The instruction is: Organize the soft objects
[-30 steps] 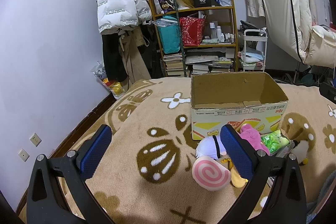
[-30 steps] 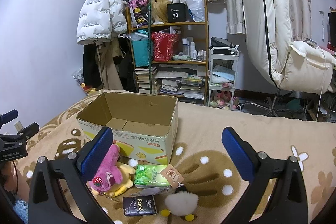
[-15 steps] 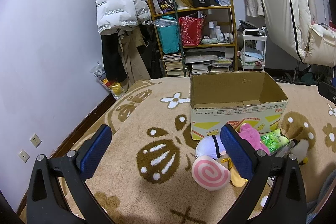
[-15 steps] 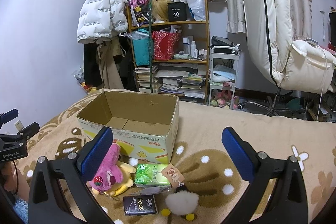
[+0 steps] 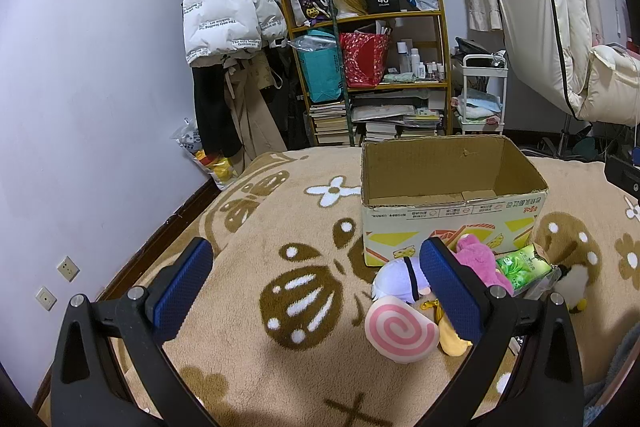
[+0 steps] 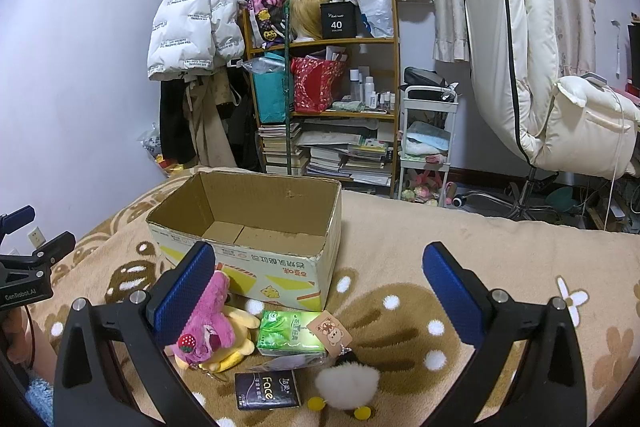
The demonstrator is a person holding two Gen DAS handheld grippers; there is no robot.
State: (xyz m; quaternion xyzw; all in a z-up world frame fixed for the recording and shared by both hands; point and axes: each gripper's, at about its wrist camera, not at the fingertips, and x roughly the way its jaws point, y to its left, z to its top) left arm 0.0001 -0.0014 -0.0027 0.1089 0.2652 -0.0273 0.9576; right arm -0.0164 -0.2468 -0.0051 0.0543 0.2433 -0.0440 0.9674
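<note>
Underfoot, a tan plush blanket (image 6: pixel 400 227) patterned with brown shapes and white flowers carries an open cardboard box (image 6: pixel 248 239), which shows only bare flaps inside. Behind the box stand a bamboo shelf (image 6: pixel 320 107) crammed with books, bottles and bags, a white puffer jacket (image 6: pixel 188 27) hanging to its left, and a cream recliner chair (image 6: pixel 540 87) to its right. In front of the box lie a pink plush toy (image 6: pixel 208 323), a green tissue pack (image 6: pixel 292 333), a black Face tissue pack (image 6: pixel 266 391), a white fluffy toy (image 6: pixel 346 383) and a pink swirl cushion (image 5: pixel 400 331). The left gripper (image 5: pixel 316 283) and right gripper (image 6: pixel 316 287) both hover near the box with fingers spread wide, holding nothing.
</note>
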